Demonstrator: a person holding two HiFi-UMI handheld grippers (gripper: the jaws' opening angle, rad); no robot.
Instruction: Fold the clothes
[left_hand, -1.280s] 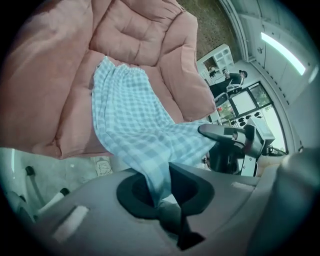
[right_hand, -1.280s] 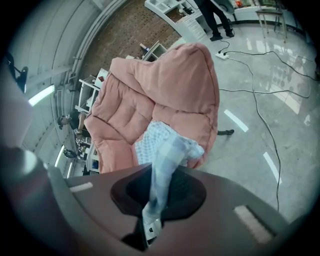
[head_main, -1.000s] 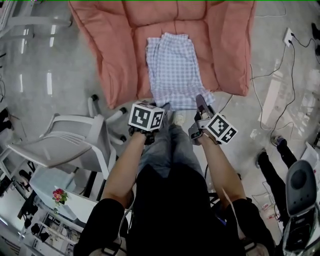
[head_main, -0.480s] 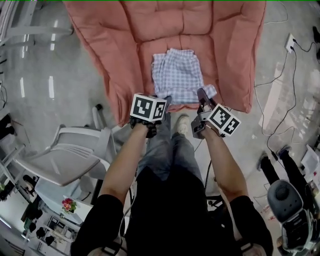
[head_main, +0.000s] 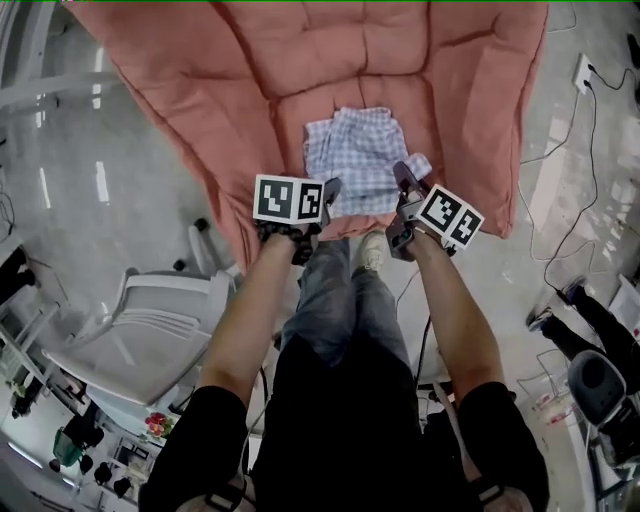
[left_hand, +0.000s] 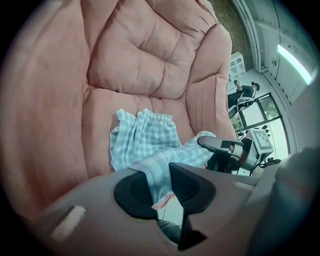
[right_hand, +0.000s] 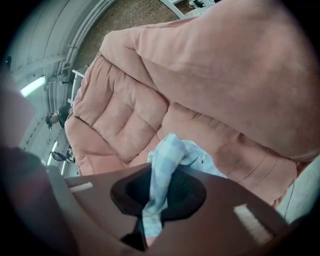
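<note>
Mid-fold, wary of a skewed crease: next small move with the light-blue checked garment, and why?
Probably open the right gripper too, letting the hem settle. Both grippers pinch the near hem of the light-blue checked cloth garment, doubled over on the salmon-pink padded cushion. On the left gripper the jaws have just been opening, cloth between them; a one-sided release could skew the fold.

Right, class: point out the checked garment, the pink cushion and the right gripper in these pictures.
checked garment (head_main: 350, 150), head view, middle of the cloth.
pink cushion (head_main: 200, 90), head view, bare quilted part left of the garment.
right gripper (head_main: 402, 176), head view, between its fingertips, at the garment's near corner.
</note>
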